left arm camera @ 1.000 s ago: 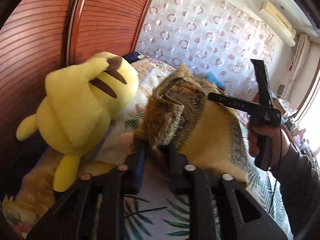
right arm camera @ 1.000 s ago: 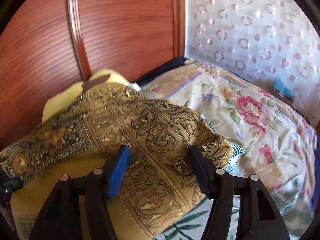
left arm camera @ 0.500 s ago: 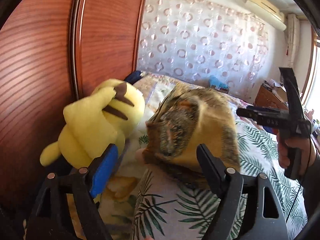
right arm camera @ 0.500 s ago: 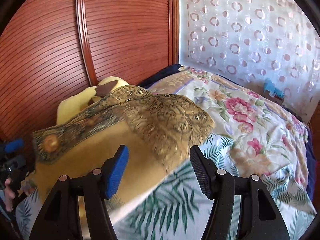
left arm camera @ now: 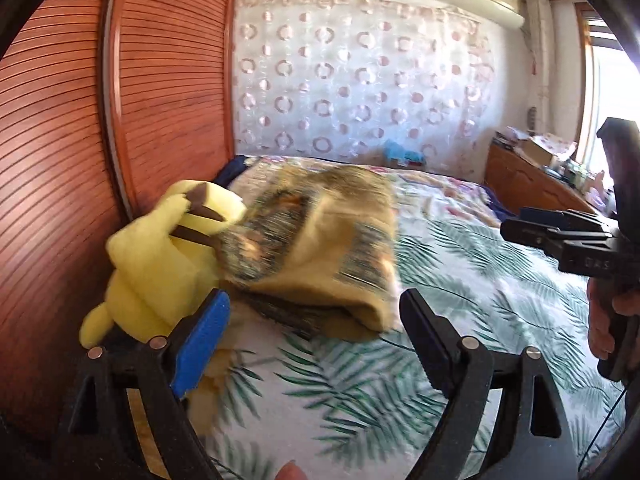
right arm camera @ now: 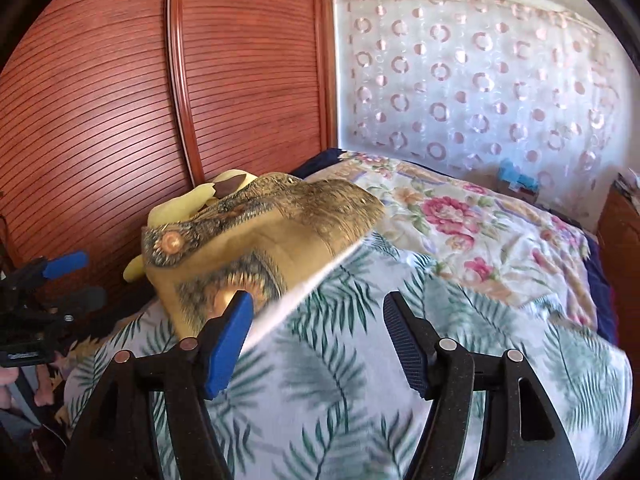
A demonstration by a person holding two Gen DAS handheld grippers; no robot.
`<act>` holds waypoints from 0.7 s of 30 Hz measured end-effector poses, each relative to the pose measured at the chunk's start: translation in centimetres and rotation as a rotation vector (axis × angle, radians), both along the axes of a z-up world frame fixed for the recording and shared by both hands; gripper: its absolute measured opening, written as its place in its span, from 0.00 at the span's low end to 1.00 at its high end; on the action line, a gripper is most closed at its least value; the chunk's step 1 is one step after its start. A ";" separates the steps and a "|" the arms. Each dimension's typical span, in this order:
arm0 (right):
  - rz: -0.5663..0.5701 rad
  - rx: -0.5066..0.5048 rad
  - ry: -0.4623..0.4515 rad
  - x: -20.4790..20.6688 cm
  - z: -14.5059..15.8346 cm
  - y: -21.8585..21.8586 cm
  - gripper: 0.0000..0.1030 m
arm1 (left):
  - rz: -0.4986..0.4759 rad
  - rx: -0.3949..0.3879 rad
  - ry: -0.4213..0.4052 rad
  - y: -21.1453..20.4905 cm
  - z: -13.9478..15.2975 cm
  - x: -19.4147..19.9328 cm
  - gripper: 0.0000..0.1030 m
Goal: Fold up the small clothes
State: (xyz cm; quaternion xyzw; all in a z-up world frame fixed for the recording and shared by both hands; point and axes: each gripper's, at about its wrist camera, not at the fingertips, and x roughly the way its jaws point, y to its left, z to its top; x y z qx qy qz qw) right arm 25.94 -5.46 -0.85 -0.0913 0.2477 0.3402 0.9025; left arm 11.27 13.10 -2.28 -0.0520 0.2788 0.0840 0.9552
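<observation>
A bed [left arm camera: 460,280] with a palm-leaf sheet stands against a slatted wooden wardrobe [left arm camera: 160,100]. The mustard patterned cloth [left arm camera: 320,248] is motion-blurred; it lies bunched on the bed at about 11 o'clock from the left gripper [left arm camera: 316,340], its edge covering part of a yellow plush toy [left arm camera: 160,256]. Both the left gripper and the right gripper [right arm camera: 320,336] are opening, nothing pinched between their jaws. Bare sheet stretches toward 3 o'clock.
</observation>
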 end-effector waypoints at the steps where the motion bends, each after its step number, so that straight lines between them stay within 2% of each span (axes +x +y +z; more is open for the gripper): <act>1: -0.012 0.004 0.001 -0.9 -0.1 -0.7 0.71 | -0.023 -0.007 0.005 -0.7 -0.1 -0.1 0.85; 6: -0.092 0.036 -0.004 -5.7 -0.2 -5.0 0.80 | -0.093 0.020 0.006 -4.4 -0.4 -0.4 0.85; 12: -0.203 0.052 -0.016 -11.0 0.3 -8.8 0.87 | -0.170 0.034 -0.014 -8.4 0.6 -1.4 0.85; 15: -0.246 0.067 -0.034 -14.0 0.9 -10.6 0.88 | -0.209 0.034 -0.028 -10.1 1.5 -2.4 0.85; 19: -0.302 0.074 -0.060 -17.7 1.8 -12.7 0.89 | -0.254 -0.004 -0.047 -11.6 2.9 -3.6 0.85; 21: -0.324 0.080 -0.078 -19.2 2.4 -13.7 0.89 | -0.255 0.009 -0.052 -12.3 3.6 -3.9 0.85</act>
